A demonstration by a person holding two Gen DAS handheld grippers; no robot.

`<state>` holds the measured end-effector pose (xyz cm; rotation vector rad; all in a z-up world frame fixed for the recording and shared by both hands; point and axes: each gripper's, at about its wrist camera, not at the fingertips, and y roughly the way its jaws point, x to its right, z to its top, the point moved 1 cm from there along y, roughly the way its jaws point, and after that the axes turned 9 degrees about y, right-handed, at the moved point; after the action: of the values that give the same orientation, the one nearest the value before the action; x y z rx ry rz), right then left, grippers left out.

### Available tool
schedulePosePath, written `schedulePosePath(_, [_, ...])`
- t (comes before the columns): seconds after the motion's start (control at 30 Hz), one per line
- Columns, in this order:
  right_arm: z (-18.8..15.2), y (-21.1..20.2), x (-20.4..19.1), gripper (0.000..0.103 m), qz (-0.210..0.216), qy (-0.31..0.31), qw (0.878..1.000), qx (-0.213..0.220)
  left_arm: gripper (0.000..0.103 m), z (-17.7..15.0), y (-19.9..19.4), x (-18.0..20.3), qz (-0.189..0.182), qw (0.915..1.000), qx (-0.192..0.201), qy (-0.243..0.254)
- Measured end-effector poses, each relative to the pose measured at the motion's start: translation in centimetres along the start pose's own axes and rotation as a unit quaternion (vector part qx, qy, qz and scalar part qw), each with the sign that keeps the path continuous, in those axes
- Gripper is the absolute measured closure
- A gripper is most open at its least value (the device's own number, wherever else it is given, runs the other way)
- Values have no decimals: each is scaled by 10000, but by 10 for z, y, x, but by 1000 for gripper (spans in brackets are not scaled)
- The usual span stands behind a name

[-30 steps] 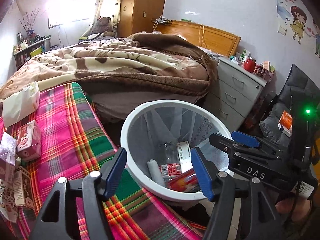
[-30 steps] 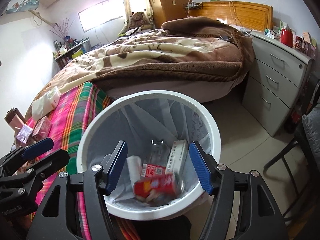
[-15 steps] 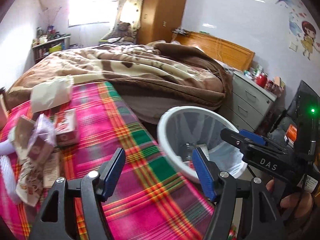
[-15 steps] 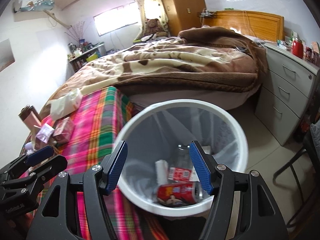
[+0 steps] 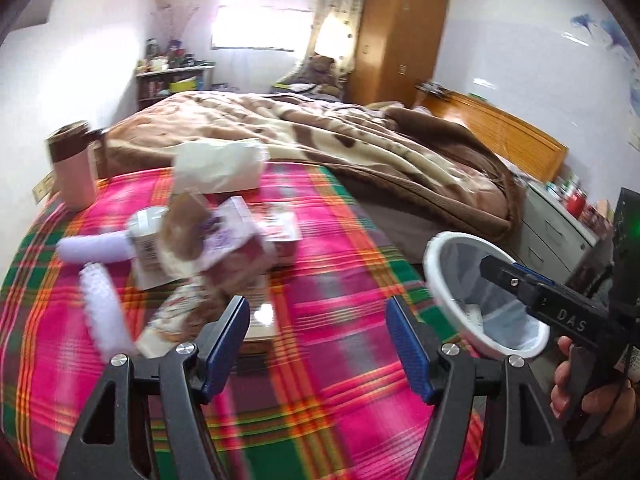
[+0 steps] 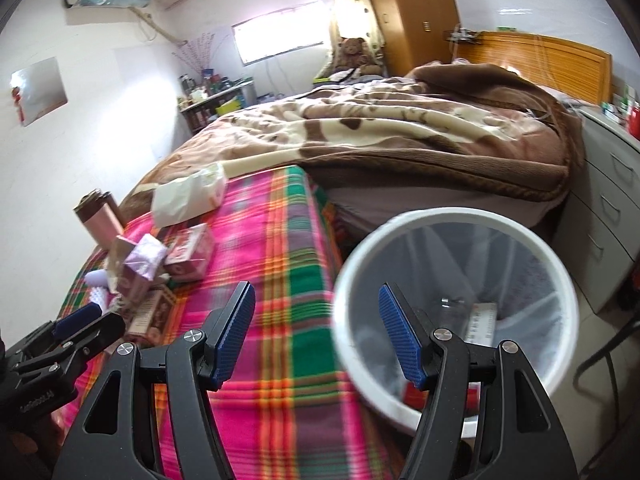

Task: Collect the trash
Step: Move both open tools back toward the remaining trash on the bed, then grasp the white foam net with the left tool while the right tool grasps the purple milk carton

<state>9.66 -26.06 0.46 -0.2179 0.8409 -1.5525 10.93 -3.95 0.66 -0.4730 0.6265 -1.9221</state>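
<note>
A white trash bin (image 6: 460,292) lined with a clear bag stands beside the plaid-covered table (image 6: 280,280) and holds a bottle and cartons. It also shows in the left wrist view (image 5: 480,292). My right gripper (image 6: 316,340) is open and empty over the table edge, left of the bin. My left gripper (image 5: 320,344) is open and empty above the plaid cloth (image 5: 328,280). A blurred pile of trash lies ahead of it: a purple-white carton (image 5: 216,240), a pink-white box (image 5: 280,236), wrappers and a white brush (image 5: 104,312).
A white tissue pack (image 5: 220,168) and a pink tumbler (image 5: 74,172) stand at the table's far side. A bed with a brown blanket (image 6: 400,128) lies behind. Grey drawers (image 6: 612,208) stand right of the bin. The right gripper shows in the left wrist view (image 5: 560,308).
Both grippers have swung left, away from the bin and toward the table. The can dropped from the right gripper landed in the bin. The trash pile has come into the left view.
</note>
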Motion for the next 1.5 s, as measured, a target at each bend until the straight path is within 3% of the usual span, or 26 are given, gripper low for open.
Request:
schedulePosePath(0.33, [-1, 25, -56, 37, 462, -412, 9979, -199, 30, -21, -7, -78, 709, 9951, -166, -672])
schedulePosePath(0.77, [-7, 62, -112, 37, 893, -790, 9908, -641, 29, -39, 7, -138, 1141, 9856, -490, -1148])
schedulePosePath(1.13, [-6, 87, -134, 32, 995, -827, 9875, -905, 29, -44, 31, -163, 948, 9801, -818, -1538])
schedulePosePath(1.5, [-18, 108, -147, 32, 985, -837, 9833, -1284, 29, -46, 41, -170, 1012, 9783, -946, -1542])
